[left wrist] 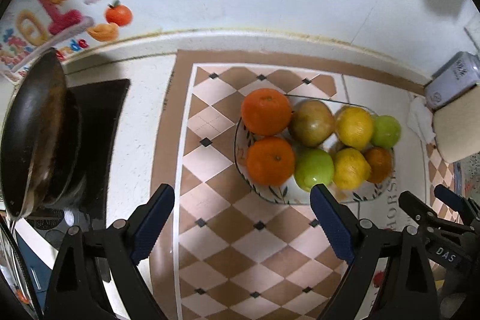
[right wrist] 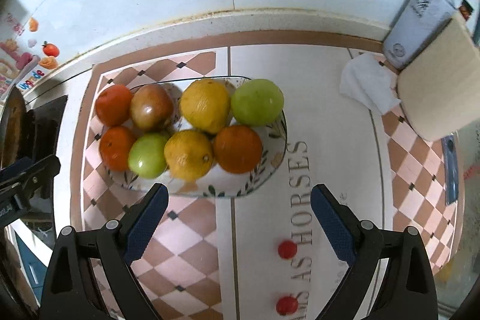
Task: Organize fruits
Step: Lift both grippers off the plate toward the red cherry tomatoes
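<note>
A large mat with a brown and pink diamond check pattern covers the white stone counter, and beside it lies a white mat panel printed with grey letters. At the left edge a dark round frying pan stands on a black stove top. At the right a pale beige rounded board leans near a grey-blue cylindrical tin, with a crumpled white cloth just beside them. On the check mat rests an oval white ceramic plate with a leaf pattern, and all the fruits lie in it in two rows, touching each other. In the far row are an orange mandarin, a brownish-red round fruit, a yellow lemon and a green apple. In the near row are a second orange mandarin, a smaller green apple, a second yellow lemon and a darker orange fruit. The left gripper hovers above the check mat, near the plate's near-left rim; its blue-padded jaws are spread wide and hold nothing. The right gripper hovers at the plate's near rim, jaws also spread apart and empty. Two small red round things lie on the lettered panel, between the right gripper's fingers.
</note>
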The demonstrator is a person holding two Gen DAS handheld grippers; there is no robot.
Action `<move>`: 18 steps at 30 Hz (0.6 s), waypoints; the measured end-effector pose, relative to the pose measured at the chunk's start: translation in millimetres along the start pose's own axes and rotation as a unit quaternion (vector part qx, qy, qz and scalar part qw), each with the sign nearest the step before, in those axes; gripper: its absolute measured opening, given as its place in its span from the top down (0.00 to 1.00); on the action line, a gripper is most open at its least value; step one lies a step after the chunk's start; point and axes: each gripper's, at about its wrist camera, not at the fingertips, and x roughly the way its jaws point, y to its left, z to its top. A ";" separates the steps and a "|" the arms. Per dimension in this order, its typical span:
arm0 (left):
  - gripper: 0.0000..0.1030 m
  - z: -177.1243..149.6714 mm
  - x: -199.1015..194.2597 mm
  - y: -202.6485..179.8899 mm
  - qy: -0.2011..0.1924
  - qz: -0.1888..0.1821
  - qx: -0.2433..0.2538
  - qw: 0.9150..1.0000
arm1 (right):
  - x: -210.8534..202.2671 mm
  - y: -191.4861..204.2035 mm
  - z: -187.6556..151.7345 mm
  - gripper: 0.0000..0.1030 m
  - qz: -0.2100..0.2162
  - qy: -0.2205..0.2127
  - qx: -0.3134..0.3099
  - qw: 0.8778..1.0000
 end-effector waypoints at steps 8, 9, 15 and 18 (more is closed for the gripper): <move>0.10 -44.2 -80.5 -0.3 -0.080 -0.011 0.016 0.997 | -74.4 4.4 -43.8 0.05 0.002 -0.067 0.001 0.998; 0.10 -50.8 -91.6 -0.2 -0.092 -0.012 0.020 0.996 | -88.0 5.9 -51.3 0.05 -0.001 -0.081 0.000 0.997; 0.10 -89.8 -144.0 1.8 -0.144 -0.017 0.037 0.989 | -146.9 15.6 -93.0 0.05 -0.001 -0.135 0.000 0.991; 0.10 -107.8 -167.4 3.9 -0.163 -0.020 0.044 0.985 | -171.6 20.7 -115.4 0.05 -0.005 -0.156 0.000 0.988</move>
